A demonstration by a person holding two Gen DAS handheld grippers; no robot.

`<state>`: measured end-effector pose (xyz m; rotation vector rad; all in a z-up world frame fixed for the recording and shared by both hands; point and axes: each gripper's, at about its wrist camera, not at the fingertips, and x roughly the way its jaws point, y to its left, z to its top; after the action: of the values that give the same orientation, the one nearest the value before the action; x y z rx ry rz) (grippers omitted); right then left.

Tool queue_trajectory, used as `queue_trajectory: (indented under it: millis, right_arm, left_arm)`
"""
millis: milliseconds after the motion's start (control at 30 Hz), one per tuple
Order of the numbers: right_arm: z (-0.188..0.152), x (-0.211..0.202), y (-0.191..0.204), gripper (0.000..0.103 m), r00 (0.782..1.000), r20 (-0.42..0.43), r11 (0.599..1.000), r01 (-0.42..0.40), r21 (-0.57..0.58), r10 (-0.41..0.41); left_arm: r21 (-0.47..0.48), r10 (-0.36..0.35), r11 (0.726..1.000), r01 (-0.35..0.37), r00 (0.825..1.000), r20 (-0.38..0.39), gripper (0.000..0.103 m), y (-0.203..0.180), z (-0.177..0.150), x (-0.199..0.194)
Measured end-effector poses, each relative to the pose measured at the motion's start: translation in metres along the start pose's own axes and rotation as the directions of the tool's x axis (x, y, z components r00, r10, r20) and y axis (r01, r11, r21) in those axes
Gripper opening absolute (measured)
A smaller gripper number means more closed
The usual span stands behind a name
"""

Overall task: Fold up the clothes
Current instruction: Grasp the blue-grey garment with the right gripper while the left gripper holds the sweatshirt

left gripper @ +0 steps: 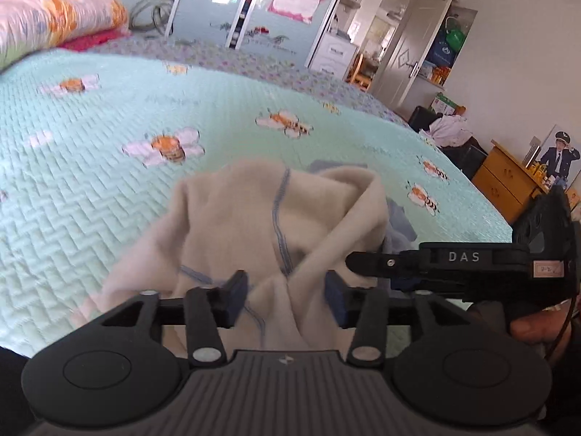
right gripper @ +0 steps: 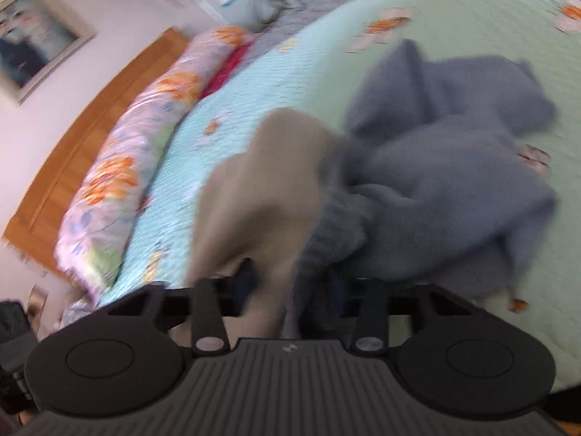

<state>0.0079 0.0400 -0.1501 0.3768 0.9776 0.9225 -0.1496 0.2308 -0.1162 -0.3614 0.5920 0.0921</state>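
A fleece garment, cream inside (left gripper: 254, 225) and blue-grey outside (right gripper: 435, 181), lies bunched on the mint quilted bed (left gripper: 90, 181). My left gripper (left gripper: 287, 294) is shut on a cream fold of it, with fabric bunched between the blue pads (left gripper: 238, 290). My right gripper (right gripper: 290, 290) is shut on the same garment where cream (right gripper: 261, 189) and blue meet; its fingertips are buried in cloth. The right gripper also shows in the left wrist view (left gripper: 366, 261), close to the right of the left one, its tip on the garment. The right wrist view is blurred by motion.
A rolled floral duvet (right gripper: 120, 181) lies along the wooden headboard (right gripper: 72, 152). The bed (right gripper: 454, 25) spreads beyond the garment. Past the bed's far edge are sliding wardrobe doors (left gripper: 232, 3), a wooden cabinet (left gripper: 504, 178) and a dark chair with clothes (left gripper: 450, 130).
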Motion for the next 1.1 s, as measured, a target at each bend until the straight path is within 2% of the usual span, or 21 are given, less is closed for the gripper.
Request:
queue_trajectory:
  millis: [67, 100, 167, 233, 267, 367, 433, 467, 500, 567, 667, 733, 800, 833, 867, 900, 933, 967, 1000, 1033, 1100]
  right_arm:
    - [0.007, 0.001, 0.026, 0.039, 0.996, 0.017, 0.995, -0.088, -0.054, 0.089]
    - [0.010, 0.002, 0.039, 0.039, 0.991, 0.022, 0.989, -0.131, -0.075, 0.133]
    - [0.015, 0.008, 0.058, 0.039, 0.985, 0.007, 0.979, -0.169, -0.116, 0.171]
    - [0.011, 0.012, 0.059, 0.047, 0.992, -0.007, 0.982, -0.129, -0.137, 0.130]
    - [0.010, 0.013, 0.059, 0.049, 0.994, -0.013, 0.983, -0.110, -0.148, 0.109]
    - [0.009, 0.001, 0.033, 0.050, 0.996, 0.020, 0.993, -0.086, -0.085, 0.088]
    - [0.014, -0.013, 0.015, 0.054, 0.996, 0.051, 0.997, -0.073, -0.038, 0.075]
    - [0.015, -0.020, 0.004, 0.058, 0.996, 0.076, 0.999, -0.048, -0.011, 0.049]
    - [0.017, -0.026, -0.006, 0.064, 0.995, 0.100, 1.000, -0.024, 0.015, 0.022]
    - [0.019, -0.035, -0.028, 0.066, 0.992, 0.120, 0.997, 0.026, 0.077, -0.036]
    - [0.017, -0.032, -0.049, 0.066, 0.989, 0.098, 0.986, 0.101, 0.135, -0.115]
    - [0.017, -0.014, -0.056, 0.066, 0.980, 0.032, 0.967, 0.187, 0.174, -0.195]
    - [0.017, 0.007, -0.069, 0.066, 0.977, -0.024, 0.947, 0.210, 0.243, -0.211]
    - [0.016, 0.017, -0.076, 0.063, 0.975, -0.051, 0.935, 0.222, 0.277, -0.216]
    - [0.022, 0.020, -0.076, 0.056, 0.977, -0.029, 0.940, 0.210, 0.271, -0.210]
    - [0.027, 0.023, -0.076, 0.027, 0.979, -0.007, 0.944, 0.197, 0.264, -0.203]
    - [0.039, 0.014, -0.069, 0.015, 0.975, 0.065, 0.953, 0.193, 0.234, -0.213]
    - [0.050, 0.006, -0.062, 0.012, 0.966, 0.137, 0.960, 0.191, 0.203, -0.221]
    - [0.062, -0.013, -0.050, 0.004, 0.940, 0.248, 0.967, 0.200, 0.159, -0.235]
    - [0.074, -0.031, -0.038, 0.004, 0.903, 0.356, 0.970, 0.214, 0.116, -0.241]
    - [0.079, -0.059, -0.022, 0.004, 0.843, 0.489, 0.971, 0.237, 0.035, -0.223]
  left_arm:
    - [0.010, -0.039, 0.999, 0.039, 0.999, 0.011, 0.063, -0.003, 0.002, -0.004]
    - [0.013, -0.060, 0.998, 0.060, 0.998, 0.013, 0.069, -0.005, 0.001, -0.004]
    - [0.018, -0.063, 0.998, 0.063, 0.998, -0.003, 0.071, -0.010, -0.001, 0.003]
    - [0.034, -0.060, 0.998, 0.061, 0.998, -0.037, 0.071, -0.013, -0.006, 0.014]
    - [0.041, -0.057, 0.997, 0.059, 0.997, -0.056, 0.071, -0.014, -0.010, 0.019]
    - [0.055, -0.036, 0.998, 0.042, 0.994, -0.100, 0.070, -0.014, -0.018, 0.036]
    - [0.031, 0.000, 1.000, 0.004, 0.994, -0.108, 0.057, -0.008, -0.020, 0.045]
    - [0.014, 0.016, 1.000, -0.015, 0.993, -0.113, 0.039, -0.003, -0.021, 0.049]
    - [-0.013, 0.023, 1.000, -0.025, 0.994, -0.110, 0.027, 0.002, -0.020, 0.049]
    - [-0.055, 0.024, 0.998, -0.029, 0.995, -0.092, 0.024, 0.009, -0.018, 0.044]
    - [-0.070, 0.006, 0.998, -0.010, 0.998, -0.056, 0.022, 0.011, -0.014, 0.034]
    - [-0.051, 0.008, 0.999, -0.011, 0.998, -0.058, 0.022, 0.006, -0.014, 0.032]
    - [-0.039, 0.014, 0.999, -0.017, 0.998, -0.067, 0.022, 0.003, -0.015, 0.034]
    - [-0.034, 0.017, 0.999, -0.020, 0.997, -0.071, 0.022, 0.002, -0.015, 0.035]
    - [-0.021, 0.026, 0.999, -0.027, 0.998, -0.061, 0.022, 0.001, -0.011, 0.033]
    - [-0.006, 0.035, 0.999, -0.035, 0.998, -0.047, 0.021, 0.000, -0.006, 0.031]
    - [0.008, 0.044, 0.999, -0.044, 0.998, -0.033, 0.020, -0.001, 0.000, 0.028]
    - [0.003, 0.052, 0.999, -0.052, 0.999, 0.002, 0.019, 0.001, 0.011, 0.023]
    - [-0.007, 0.059, 0.998, -0.059, 0.997, 0.040, 0.018, 0.004, 0.023, 0.016]
    - [-0.016, 0.067, 0.998, -0.066, 0.995, 0.079, 0.018, 0.007, 0.036, 0.010]
    - [-0.007, 0.043, 0.999, -0.042, 0.991, 0.124, 0.018, 0.009, 0.053, 0.003]
